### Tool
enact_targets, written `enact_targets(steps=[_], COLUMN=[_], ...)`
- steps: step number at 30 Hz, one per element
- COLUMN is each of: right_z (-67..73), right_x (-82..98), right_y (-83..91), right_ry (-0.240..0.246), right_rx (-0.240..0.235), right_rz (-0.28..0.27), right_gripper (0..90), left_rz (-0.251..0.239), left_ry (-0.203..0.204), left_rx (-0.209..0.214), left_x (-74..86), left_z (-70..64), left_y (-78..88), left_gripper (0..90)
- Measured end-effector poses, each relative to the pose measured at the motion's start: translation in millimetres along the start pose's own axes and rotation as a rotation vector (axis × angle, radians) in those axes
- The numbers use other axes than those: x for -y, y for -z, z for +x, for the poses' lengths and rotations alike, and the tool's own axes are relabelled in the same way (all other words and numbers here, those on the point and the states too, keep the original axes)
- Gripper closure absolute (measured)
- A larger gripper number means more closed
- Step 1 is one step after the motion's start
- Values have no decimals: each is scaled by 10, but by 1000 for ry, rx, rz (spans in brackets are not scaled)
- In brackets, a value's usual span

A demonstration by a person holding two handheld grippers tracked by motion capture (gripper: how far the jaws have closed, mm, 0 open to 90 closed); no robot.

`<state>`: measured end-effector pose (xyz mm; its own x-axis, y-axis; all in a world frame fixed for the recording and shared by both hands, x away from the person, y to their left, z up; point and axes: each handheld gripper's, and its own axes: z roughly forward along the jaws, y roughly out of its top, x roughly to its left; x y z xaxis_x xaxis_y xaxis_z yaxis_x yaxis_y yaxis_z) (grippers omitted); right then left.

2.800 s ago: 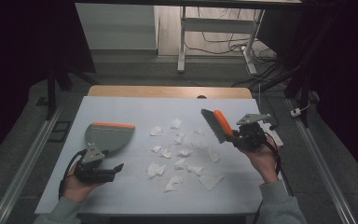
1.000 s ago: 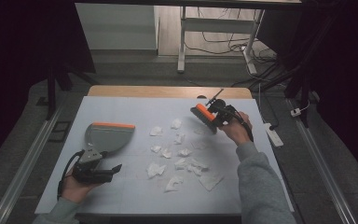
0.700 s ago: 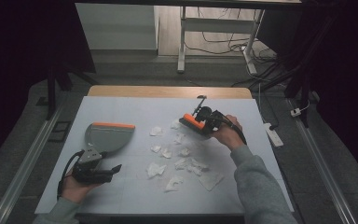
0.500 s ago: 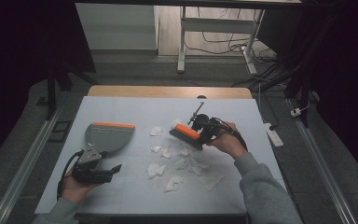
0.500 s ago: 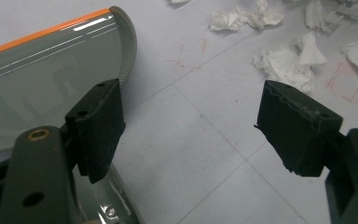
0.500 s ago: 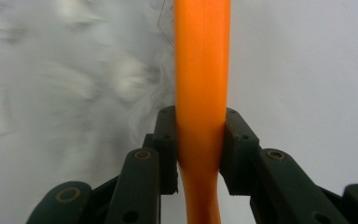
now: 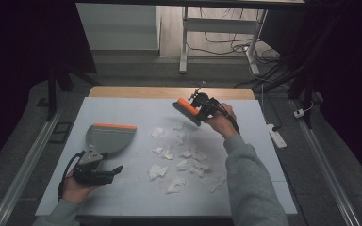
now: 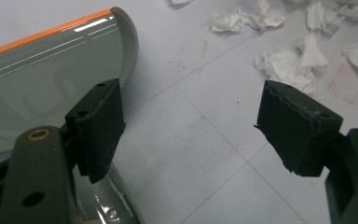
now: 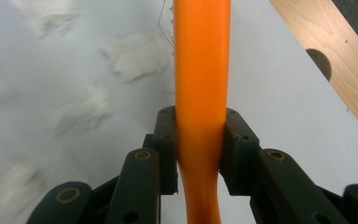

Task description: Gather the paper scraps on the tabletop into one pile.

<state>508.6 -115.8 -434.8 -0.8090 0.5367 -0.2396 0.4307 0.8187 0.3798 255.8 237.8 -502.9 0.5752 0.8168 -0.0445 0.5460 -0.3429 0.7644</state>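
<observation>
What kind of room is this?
Probably a lab or workshop: a white work table on a dark floor, loose cables behind it, and a metal-legged stand.

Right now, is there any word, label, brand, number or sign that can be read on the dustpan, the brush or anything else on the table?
None: no readable text shows in the pictures.
Dustpan: plain grey with an orange edge, no lettering seen.
Brush: plain orange handle, no print.
Table: faint red pen marks beside the paper scraps, too faint to read as letters or numbers.
</observation>
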Motion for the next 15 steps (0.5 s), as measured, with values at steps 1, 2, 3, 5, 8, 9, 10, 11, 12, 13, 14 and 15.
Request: enact_targets(steps=[1,2,3,5,8,9,10,11,12,13,14,15], right_z=[-17,-34,-45,-53,16,59,110,156,206,248,279,313], right_x=[-39,-73,-102,-160,-248,-265,-278,-281,-279,-273,-261,-243], right_y=[-75,-145,-206,-284,-321,-329,-330,-332,-328,-314,-296,-271], right_ry=[6,28,42,69,102,125,147,174,198,218,239,247], right_rx=[9,23,27,21,-13,-18,-19,-22,-14,-12,-7,-17], right_rz=[12,25,37,35,49,56,69,74,83,98,104,103], right_gripper=[707,708,708,708,708,709,709,709,709,710,710,710], left_rz=[-1,-1,-2,-4,-8,-8,-7,-7,-7,-6,-8,-9], left_ry=[2,2,3,5,11,11,11,11,11,10,10,9], left_rx=[0,0,0,-1,0,1,1,0,0,-1,-2,-1], left_x=[2,5,8,13,19,21,23,25,26,26,26,25], left_z=[3,6,12,22,33,35,37,37,35,31,26,22], left_y=[-1,0,2,9,16,16,16,16,17,21,25,29], left_gripper=[239,239,239,239,240,240,240,240,240,240,240,240])
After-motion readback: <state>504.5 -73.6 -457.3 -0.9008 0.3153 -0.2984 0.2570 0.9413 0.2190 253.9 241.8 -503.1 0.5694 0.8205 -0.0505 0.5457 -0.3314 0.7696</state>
